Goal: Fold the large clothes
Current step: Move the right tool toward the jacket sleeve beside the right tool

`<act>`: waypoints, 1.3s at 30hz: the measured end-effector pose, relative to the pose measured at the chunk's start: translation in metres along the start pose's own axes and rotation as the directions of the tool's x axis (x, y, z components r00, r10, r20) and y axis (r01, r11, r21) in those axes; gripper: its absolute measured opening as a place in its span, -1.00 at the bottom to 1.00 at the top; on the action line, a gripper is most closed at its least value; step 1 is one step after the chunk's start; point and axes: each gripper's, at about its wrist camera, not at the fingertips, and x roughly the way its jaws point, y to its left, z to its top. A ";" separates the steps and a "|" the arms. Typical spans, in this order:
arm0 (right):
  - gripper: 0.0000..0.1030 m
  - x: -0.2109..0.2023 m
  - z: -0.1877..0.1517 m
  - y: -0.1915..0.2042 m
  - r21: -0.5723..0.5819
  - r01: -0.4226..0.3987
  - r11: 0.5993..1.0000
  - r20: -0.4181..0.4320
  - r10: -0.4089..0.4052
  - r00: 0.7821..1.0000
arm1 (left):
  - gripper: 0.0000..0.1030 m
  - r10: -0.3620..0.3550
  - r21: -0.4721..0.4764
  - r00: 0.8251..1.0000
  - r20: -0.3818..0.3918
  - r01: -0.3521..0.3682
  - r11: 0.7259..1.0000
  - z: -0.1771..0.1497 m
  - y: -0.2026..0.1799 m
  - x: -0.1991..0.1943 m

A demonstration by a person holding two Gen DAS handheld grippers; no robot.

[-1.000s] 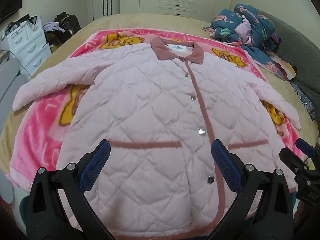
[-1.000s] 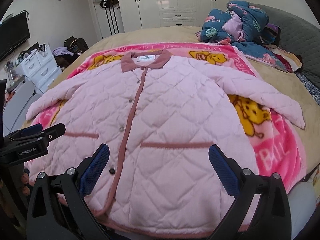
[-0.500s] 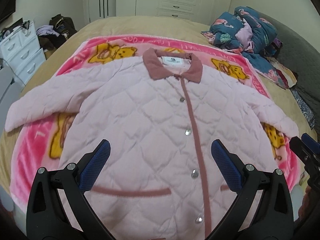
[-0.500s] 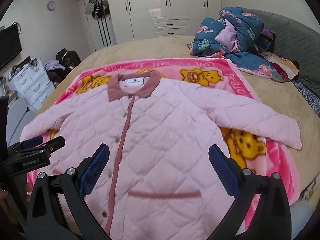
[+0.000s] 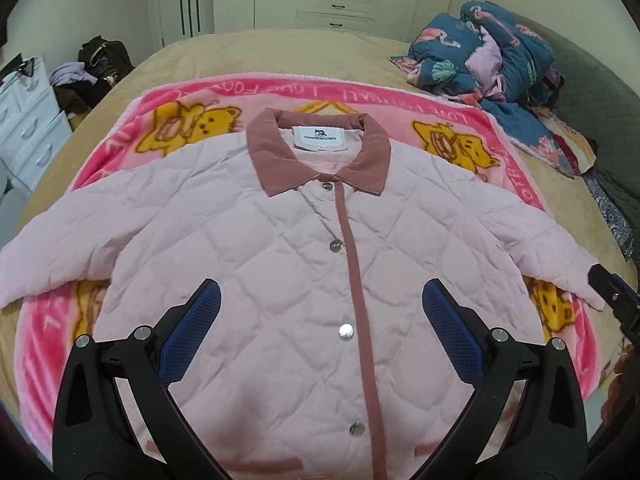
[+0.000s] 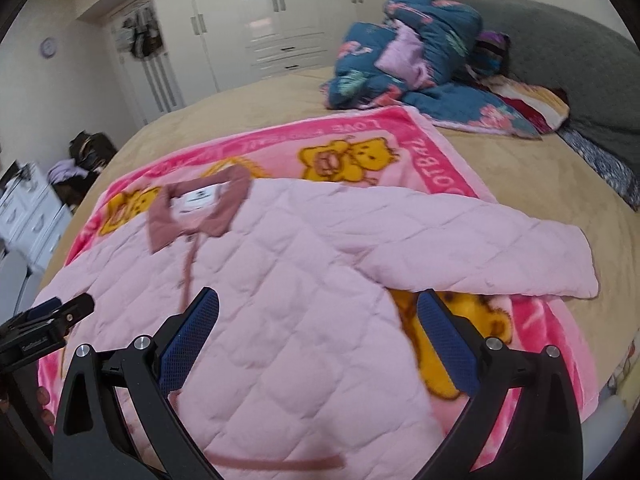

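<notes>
Jacket: your pink quilted jacket (image 5: 288, 272) lies face up and buttoned on the pink bear blanket (image 5: 472, 120) spread over the bed (image 5: 280, 52), collar (image 5: 318, 156) at 12 o'clock, so it's flat and ready to fold.
Sleeves: both spread outward; the right sleeve (image 6: 480, 248) runs toward 3 o'clock in your right view, loose on the blanket.
Left claw: your left claw (image 5: 320, 332) hovers over the chest, released, jaws wide, gripping nothing.
Right claw: your right claw (image 6: 318, 340) is also released, poised near the armpit by that sleeve.
Next, I reckon: take the right sleeve and bring it across the front.
Clutter: the blue bedding heap (image 6: 420, 52) at 1 o'clock stays well apart.
</notes>
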 end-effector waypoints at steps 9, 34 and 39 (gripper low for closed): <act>0.92 0.037 0.005 -0.079 0.153 0.099 0.983 -0.042 -0.093 0.995 | 0.84 -0.034 0.029 0.999 -0.035 0.035 0.999 0.013 -0.031 0.045; 0.92 0.093 -0.022 -0.256 0.497 0.260 0.828 -0.157 -0.208 0.965 | 0.84 -0.047 0.135 0.989 -0.142 0.066 0.989 0.015 -0.122 0.125; 0.92 0.109 -0.028 -0.287 0.589 0.250 0.769 -0.187 -0.171 0.967 | 0.84 -0.018 0.139 0.991 -0.134 0.037 0.990 0.023 -0.120 0.132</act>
